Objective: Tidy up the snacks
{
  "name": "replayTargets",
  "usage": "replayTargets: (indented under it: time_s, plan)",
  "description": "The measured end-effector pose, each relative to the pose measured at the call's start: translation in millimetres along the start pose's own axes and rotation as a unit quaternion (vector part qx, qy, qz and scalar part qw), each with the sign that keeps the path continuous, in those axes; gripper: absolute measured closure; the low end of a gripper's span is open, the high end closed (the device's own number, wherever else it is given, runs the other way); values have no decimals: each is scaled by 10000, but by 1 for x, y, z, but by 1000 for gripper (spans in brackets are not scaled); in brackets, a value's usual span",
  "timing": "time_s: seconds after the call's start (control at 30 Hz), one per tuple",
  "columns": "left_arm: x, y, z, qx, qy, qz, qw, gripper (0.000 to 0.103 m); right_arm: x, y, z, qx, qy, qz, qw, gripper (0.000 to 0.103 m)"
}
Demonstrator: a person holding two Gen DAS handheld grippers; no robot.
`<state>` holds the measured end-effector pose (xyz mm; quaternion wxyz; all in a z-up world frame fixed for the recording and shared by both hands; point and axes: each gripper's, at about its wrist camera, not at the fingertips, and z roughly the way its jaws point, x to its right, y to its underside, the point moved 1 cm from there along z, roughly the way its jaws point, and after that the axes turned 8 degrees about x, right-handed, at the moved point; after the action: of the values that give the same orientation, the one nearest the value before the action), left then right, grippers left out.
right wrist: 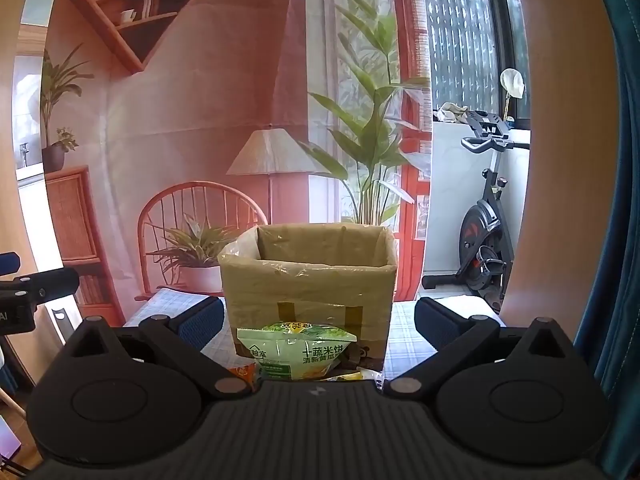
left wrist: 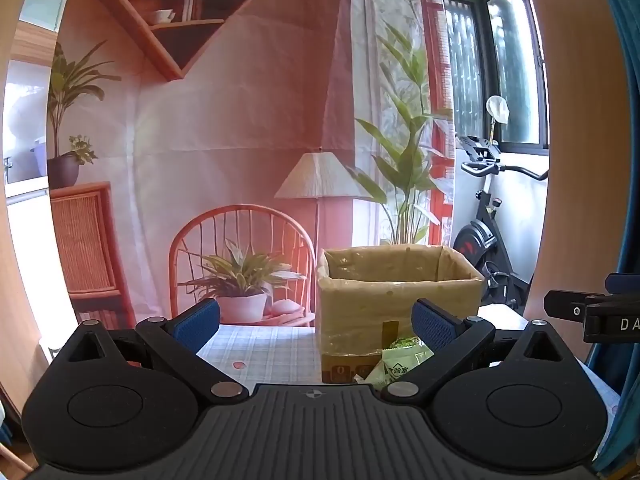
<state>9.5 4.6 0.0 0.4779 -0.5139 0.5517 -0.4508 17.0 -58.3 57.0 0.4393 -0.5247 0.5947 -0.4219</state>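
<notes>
An open cardboard box [right wrist: 308, 280] wrapped in clear tape stands on the checked tablecloth [right wrist: 404, 332]. A green snack bag [right wrist: 294, 350] leans against its front, with an orange packet [right wrist: 242, 372] and a yellow one [right wrist: 354, 376] beside it, mostly hidden by the gripper body. My right gripper [right wrist: 318, 326] is open, jaws wide, nothing between them, just short of the bag. In the left wrist view the box [left wrist: 400, 296] is right of centre and the green bag [left wrist: 400, 364] shows near the right finger. My left gripper [left wrist: 316, 324] is open and holds nothing.
A printed backdrop [left wrist: 240, 140] of a room hangs just behind the table. An exercise bike [right wrist: 484, 240] stands at the right by the window. A blue curtain [right wrist: 616, 200] hangs at the far right. The other gripper's tip [left wrist: 592, 310] shows at the right edge.
</notes>
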Motion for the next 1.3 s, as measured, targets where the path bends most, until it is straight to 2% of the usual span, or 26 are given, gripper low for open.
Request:
replayTargets:
  time_s: [1.3]
  plan:
    - [4, 2, 0, -1, -20, -8, 10000, 0, 5, -2, -4, 38, 42, -20, 10000, 0]
